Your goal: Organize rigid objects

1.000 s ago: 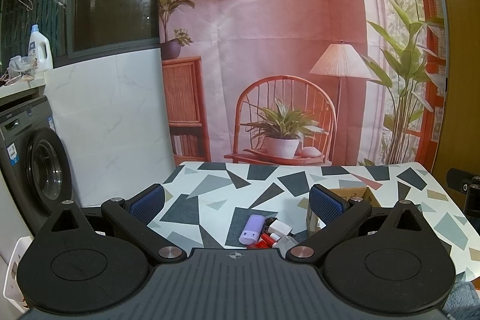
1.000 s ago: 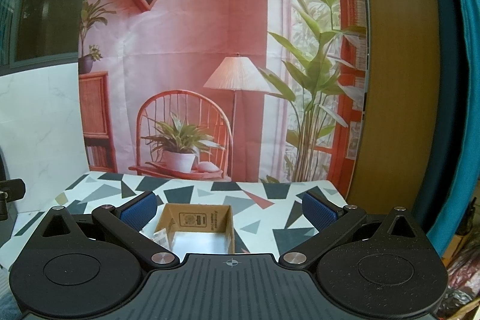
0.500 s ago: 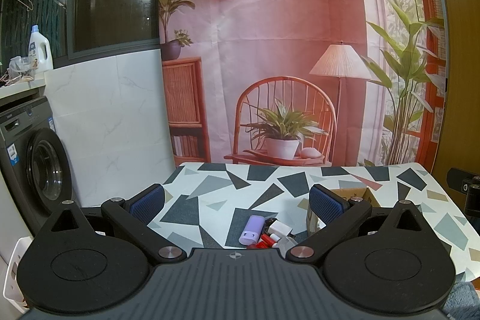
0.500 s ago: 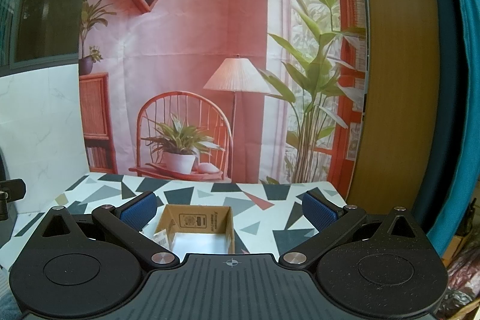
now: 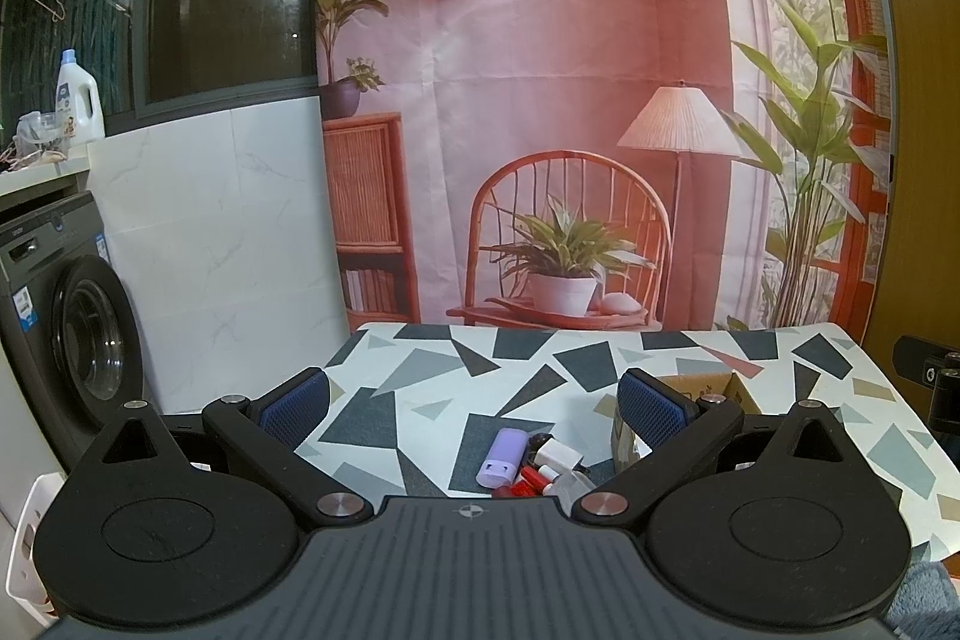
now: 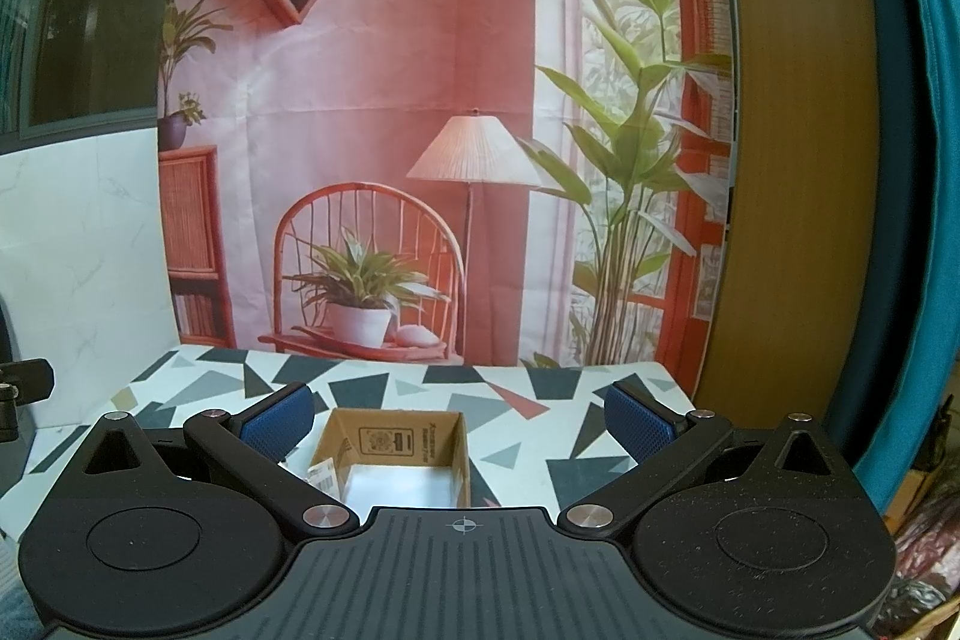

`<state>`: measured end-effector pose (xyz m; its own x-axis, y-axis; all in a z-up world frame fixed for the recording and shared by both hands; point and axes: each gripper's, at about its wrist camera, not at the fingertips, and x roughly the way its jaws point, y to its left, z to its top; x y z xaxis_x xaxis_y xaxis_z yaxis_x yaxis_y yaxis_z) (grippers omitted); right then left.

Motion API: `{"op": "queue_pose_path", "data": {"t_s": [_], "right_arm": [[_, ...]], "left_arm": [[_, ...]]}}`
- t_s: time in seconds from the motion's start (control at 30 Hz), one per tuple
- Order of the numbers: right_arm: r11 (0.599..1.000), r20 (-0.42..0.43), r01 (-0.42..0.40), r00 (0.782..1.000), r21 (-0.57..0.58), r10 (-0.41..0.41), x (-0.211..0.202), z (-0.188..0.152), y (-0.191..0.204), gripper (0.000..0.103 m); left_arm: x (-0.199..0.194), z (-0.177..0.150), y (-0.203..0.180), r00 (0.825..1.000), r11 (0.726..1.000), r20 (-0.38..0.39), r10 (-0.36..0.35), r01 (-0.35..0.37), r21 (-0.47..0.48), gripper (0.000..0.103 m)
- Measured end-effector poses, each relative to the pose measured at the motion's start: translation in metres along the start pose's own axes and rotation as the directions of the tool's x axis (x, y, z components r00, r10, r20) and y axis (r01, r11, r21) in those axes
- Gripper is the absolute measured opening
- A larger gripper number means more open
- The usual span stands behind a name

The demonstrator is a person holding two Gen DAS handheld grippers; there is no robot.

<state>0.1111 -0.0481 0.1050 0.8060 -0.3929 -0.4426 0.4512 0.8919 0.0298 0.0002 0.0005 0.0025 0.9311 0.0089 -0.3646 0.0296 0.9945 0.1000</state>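
- The left tongs [image 5: 474, 394] hang spread wide over the table [image 5: 420, 370], gripping nothing.
- Just below and between their blue pads [image 5: 297, 400] lies a small heap of rigid objects [image 5: 534, 466]: a lilac case [image 5: 501, 456], a white plug-like piece [image 5: 558, 457] and some red bits, partly hidden by the tongs' body.
- The cardboard box [image 5: 702, 391] sits behind the right-hand pad of the left tongs, which covers most of it.
- The right tongs [image 6: 459, 415] are likewise released and wide apart, holding nothing.
- The same box [image 6: 393, 451] lies straight ahead between their pads, open at the top, its white floor visible; a paper tag [image 6: 321, 475] rests against its left wall.
- To the left of the left tongs stands a washing machine [image 5: 66, 334]; a printed backdrop [image 5: 540, 100] hangs beyond the table's far edge.
- A dark fixture [image 5: 930, 382] juts in at the right edge of the left view.
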Motion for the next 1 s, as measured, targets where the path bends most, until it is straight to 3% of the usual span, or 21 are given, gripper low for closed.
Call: {"op": "queue_pose_path", "data": {"t_s": [0.63, 1.0], "right_arm": [[0.998, 0.000, -0.047, 0.999, 0.040, 0.047, 0.009, 0.002, -0.005, 0.103], [0.998, -0.070, -0.052, 0.996, 0.047, 0.055, 0.069, 0.004, -0.006, 0.103]], "left_arm": [[0.024, 0.004, 0.005, 0.998, 1.000, -0.056, 0.026, -0.027, -0.009, 0.103], [0.085, 0.001, 0.007, 0.986, 0.997, -0.153, 0.072, -0.072, 0.006, 0.103]]}}
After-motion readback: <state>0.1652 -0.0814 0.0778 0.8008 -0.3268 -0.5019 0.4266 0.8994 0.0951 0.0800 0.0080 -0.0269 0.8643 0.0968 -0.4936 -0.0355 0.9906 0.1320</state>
